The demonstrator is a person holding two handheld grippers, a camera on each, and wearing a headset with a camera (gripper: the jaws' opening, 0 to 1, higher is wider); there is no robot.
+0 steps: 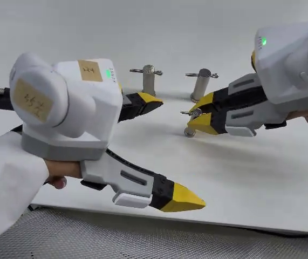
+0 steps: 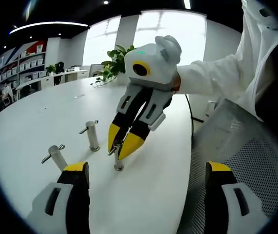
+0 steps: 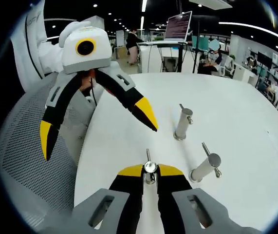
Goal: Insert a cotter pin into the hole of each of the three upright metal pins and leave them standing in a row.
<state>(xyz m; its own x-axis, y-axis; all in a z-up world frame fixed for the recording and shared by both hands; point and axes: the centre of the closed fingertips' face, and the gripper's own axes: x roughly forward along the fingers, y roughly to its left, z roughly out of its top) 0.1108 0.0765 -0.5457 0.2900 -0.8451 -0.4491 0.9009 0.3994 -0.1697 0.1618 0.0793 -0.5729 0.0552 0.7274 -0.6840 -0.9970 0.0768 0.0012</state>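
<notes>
Left gripper (image 1: 180,152) is closest in the head view, jaws spread wide, holding nothing. Behind it the right gripper (image 1: 199,113) is clamped on the top of the third metal pin (image 1: 190,131), which leans a little, foot on the white table (image 1: 251,178); a cotter pin (image 1: 186,112) already passes through it. Rear left pin (image 1: 149,82) and rear right pin (image 1: 201,85) stand upright, each with its own cotter.

In the left gripper view the 3 pins make a rough row. I think the step is straightening the third: bring it vertical, press the foot flat, then release slowly.

In the right gripper view the table is smooth and glossy; behind is an open office with a laptop (image 3: 177,27) and ceiling lights.
</notes>
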